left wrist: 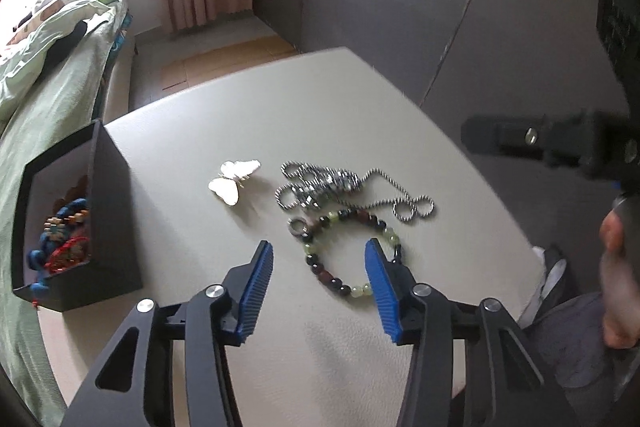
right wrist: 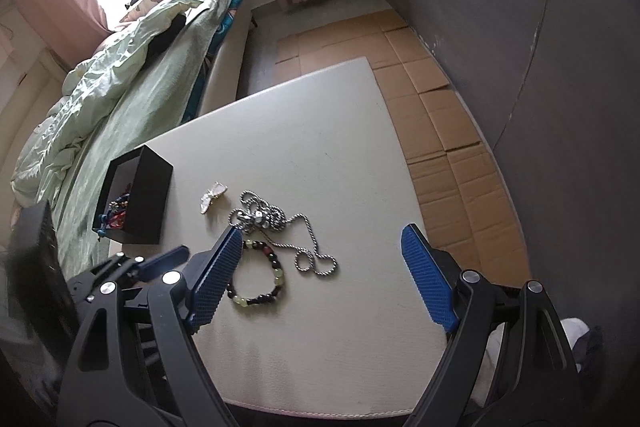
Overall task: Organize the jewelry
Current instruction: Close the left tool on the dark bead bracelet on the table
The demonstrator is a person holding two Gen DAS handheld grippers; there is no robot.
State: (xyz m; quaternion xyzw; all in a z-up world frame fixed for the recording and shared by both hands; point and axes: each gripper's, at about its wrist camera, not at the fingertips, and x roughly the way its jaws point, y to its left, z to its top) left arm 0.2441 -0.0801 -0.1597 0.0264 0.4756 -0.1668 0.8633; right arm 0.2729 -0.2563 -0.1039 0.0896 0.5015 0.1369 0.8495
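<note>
Bedside white table (left wrist: 360, 99): left gripper (left wrist: 320, 279), jaws apart and empty, hovers over the green-and-dark beaded bracelet (left wrist: 348, 255); black box (left wrist: 116, 219) waits at nine o'clock. Next, likely: descend, pinch beads. Right gripper (right wrist: 320, 279) wide apart.

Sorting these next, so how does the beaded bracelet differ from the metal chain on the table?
The beaded bracelet is a closed ring of round green, dark and reddish beads; the metal chain is silver and thinner. The bracelet lies open as one loop; the chain is bunched in tangled coils. Both rest loose on the table, outside the black box.
</note>
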